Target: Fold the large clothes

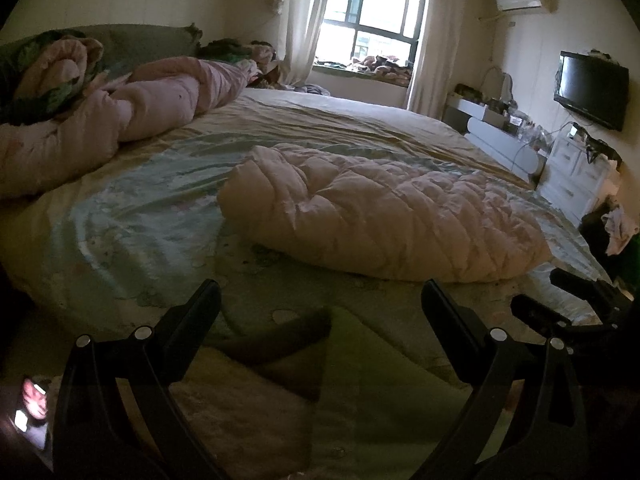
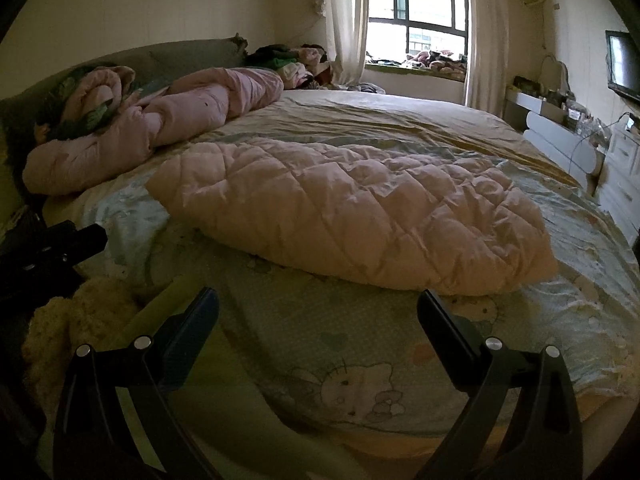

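Folding looks nearly done or between passes, since the quilted coat [image 2: 352, 212] lies bundled on the bed [image 2: 580, 248], both the left gripper [image 1: 320, 300] and right gripper [image 2: 318, 308] holding jaws apart and empty, needing an edge next.

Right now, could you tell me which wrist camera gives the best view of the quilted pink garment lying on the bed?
The right wrist view: the quilted pink garment lies closer there and fills the middle, its stitching clear, just beyond the open right gripper. The left wrist view shows the whole garment too, but farther off and to the right of the open left gripper.
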